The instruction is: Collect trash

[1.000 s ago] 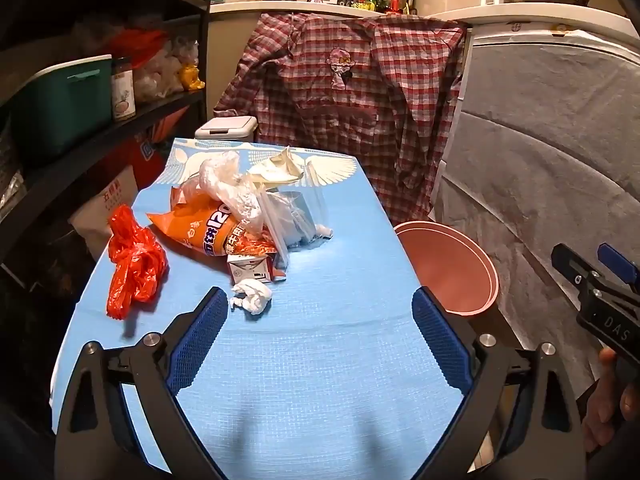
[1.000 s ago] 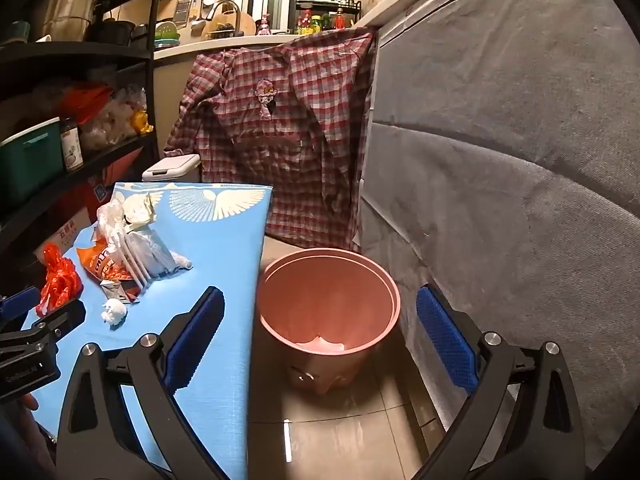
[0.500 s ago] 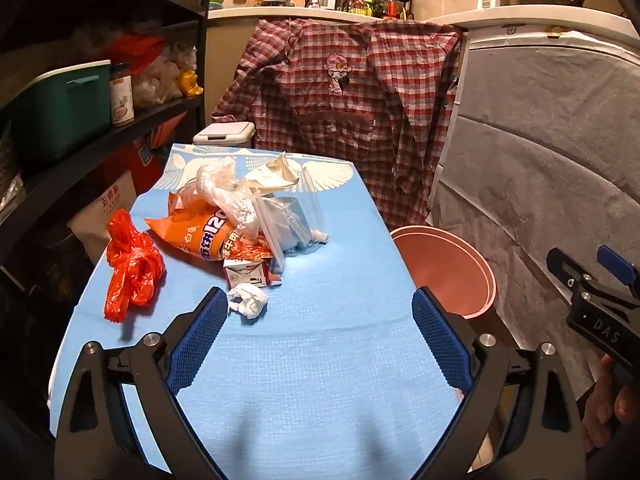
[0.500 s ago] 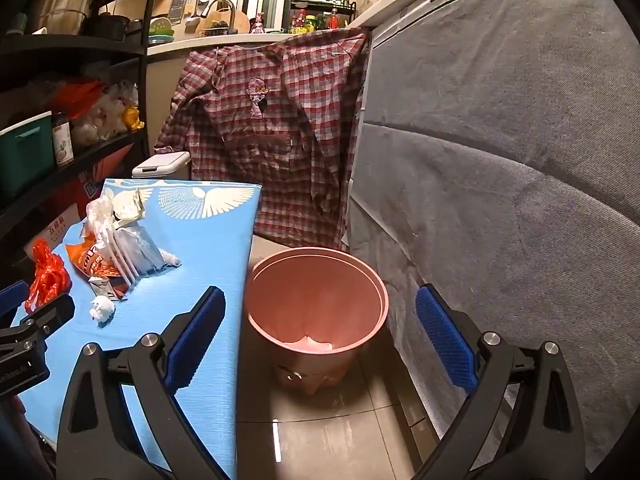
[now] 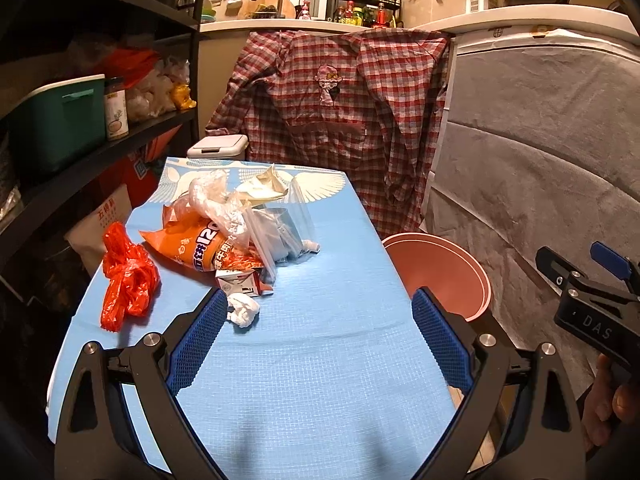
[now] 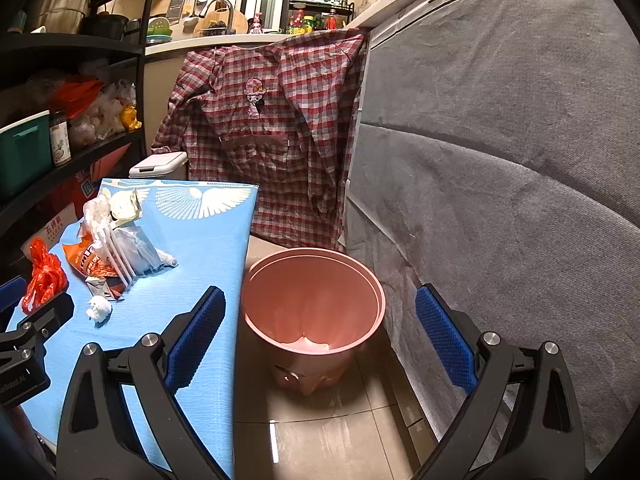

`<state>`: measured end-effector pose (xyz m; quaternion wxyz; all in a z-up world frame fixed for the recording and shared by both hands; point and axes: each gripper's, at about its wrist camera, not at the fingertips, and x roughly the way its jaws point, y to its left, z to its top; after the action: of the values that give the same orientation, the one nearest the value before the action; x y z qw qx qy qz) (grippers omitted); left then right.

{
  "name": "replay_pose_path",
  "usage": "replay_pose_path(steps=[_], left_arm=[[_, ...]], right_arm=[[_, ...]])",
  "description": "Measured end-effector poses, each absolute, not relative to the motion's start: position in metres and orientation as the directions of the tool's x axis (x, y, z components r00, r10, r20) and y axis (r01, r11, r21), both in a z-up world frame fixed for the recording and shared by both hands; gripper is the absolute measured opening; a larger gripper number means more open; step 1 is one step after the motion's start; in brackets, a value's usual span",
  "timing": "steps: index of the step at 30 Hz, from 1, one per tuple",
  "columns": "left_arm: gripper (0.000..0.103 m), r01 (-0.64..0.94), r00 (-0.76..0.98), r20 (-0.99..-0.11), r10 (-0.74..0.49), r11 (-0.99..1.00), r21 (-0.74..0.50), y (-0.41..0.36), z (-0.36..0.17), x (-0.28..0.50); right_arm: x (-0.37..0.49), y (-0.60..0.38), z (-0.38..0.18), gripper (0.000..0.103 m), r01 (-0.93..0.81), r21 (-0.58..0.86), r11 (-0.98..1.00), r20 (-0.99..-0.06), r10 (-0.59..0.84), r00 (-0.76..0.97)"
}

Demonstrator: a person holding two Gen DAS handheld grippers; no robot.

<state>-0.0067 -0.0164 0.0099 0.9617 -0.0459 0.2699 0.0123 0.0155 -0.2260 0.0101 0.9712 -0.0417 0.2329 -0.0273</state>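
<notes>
A heap of trash lies on the blue table (image 5: 312, 360): an orange snack bag (image 5: 200, 246), clear plastic bags (image 5: 276, 228), a small carton (image 5: 240, 284), a crumpled white tissue (image 5: 243, 310) and a red plastic bag (image 5: 126, 276). The heap also shows in the right wrist view, with the tissue (image 6: 99, 308) nearest. A pink bin (image 6: 312, 312) stands on the floor right of the table, with something pale at its bottom. My left gripper (image 5: 318, 340) is open and empty over the table, its left finger by the tissue. My right gripper (image 6: 320, 344) is open and empty above the bin.
A plaid shirt (image 5: 340, 120) hangs behind the table. Dark shelves (image 5: 80, 152) with a green box run along the left. A grey covered wall (image 6: 500, 160) stands on the right. A white lidded bin (image 5: 218, 146) sits behind the table.
Both grippers have drifted slightly; the left one has come closer to the tissue, which now sits beside its left finger. Both stay open and empty.
</notes>
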Motion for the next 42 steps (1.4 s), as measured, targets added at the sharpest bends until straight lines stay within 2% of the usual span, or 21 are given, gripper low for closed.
replay_pose_path(steps=[42], left_arm=[[0.091,-0.026,0.857,-0.514,-0.029,0.995,-0.101,-0.0173,0.0107,-0.0092]], right_arm=[[0.0152,-0.2257,0.0118,0.09,0.037,-0.096,0.995,-0.447,-0.076,0.891]])
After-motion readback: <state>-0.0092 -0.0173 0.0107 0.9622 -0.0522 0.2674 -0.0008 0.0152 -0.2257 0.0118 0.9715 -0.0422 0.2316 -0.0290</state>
